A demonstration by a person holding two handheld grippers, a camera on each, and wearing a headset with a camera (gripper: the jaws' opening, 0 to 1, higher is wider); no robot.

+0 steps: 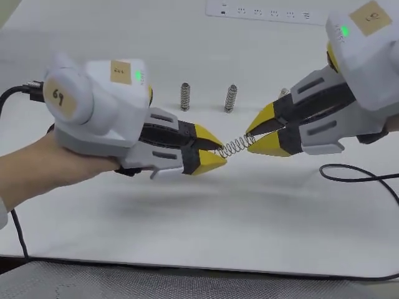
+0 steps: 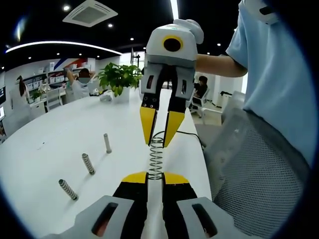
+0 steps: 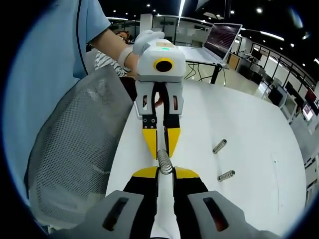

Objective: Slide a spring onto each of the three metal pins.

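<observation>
Nearest the headset in the head view, the left tongs, carried in a hand, are clenched on one end of a loose spring. The right tongs grip its other end. The spring spans the gap between both tips, lifted clear of the worktop, roughly midway between the near and far edges. Toward the far edge stand the end pin and the middle pin, each already carrying a spring. The third pin peeps out just behind the right tongs. A power strip lies along the far edge, and a cable trails by the right edge.

Left gripper view: the left tongs are closed tight on the lower coils of the spring, and the right tongs pinch the top coil. The third pin stands bare on the worktop. The middle pin and end pin follow in a row, both loaded.

Right gripper view: the right tongs nip the spring, with the left tongs meeting it from the opposite side. The end pin and middle pin are both sleeved.

Risks, in my judgement:
- **Spring flying off:** it looks slightly stretched, so an uneven release could flick it off the worktop.
- **Blocked bore:** jaws clamped across an end coil cover the opening, so a poor regrip would jam the spring on the pin top.
- **Knocked pin:** the right tongs are close to the bare pin and could strike it.
</observation>
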